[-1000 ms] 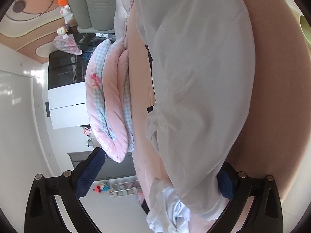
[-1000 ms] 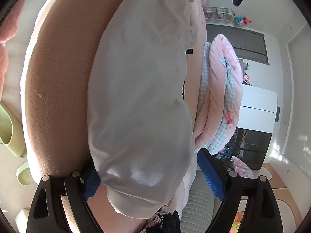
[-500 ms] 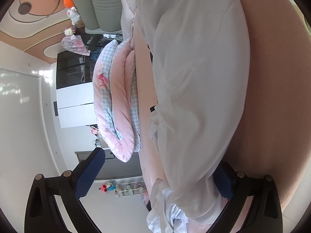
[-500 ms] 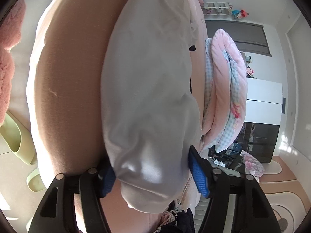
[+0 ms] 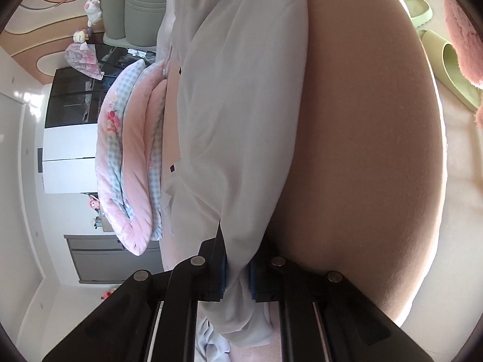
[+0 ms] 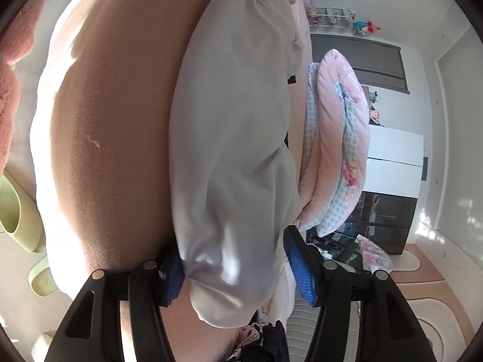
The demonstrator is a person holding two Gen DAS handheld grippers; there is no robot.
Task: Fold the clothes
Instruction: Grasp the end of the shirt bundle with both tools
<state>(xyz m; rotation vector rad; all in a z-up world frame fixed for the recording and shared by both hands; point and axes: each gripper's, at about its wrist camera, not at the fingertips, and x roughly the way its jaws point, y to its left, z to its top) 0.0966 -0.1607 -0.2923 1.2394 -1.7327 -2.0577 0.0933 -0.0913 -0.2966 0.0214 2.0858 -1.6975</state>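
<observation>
Left wrist view: lying along the pink bed (image 5: 362, 150), a long white garment (image 5: 241, 105), stretching away from the camera toward the grey headboard (image 5: 142, 3). Left claw (image 5: 237, 274) pinching the near end of that garment, blue pads pressing tight on a bunched ridge of cloth, with a loose white fold spilling out below the pinch. Sitting just beside the garment on the far side, a folded pink and blue checked quilt (image 5: 129, 157), touching the bed surface. Resting on the floor past the bed edge, green slippers (image 5: 446, 69) next to a fluffy pink rug (image 5: 462, 39). Lining the wall near the headboard, small plush toys (image 5: 90, 3).

Right wrist view: right claw (image 6: 235, 268) straddling the other end of the same white garment (image 6: 235, 120), fingers (image 6: 299, 262) standing apart on either side of a thick bulge of cloth; pads touching the fabric, yet impossible to tell whether squeezing or merely resting around it. Garment running up the frame along the bed (image 6: 114, 150), with the quilt (image 6: 335, 138) lying beside it. Peeking out under the claw at the bottom edge, a dark piece of clothing (image 6: 271, 344). Slippers (image 6: 18, 211) showing on the floor at the far left.
</observation>
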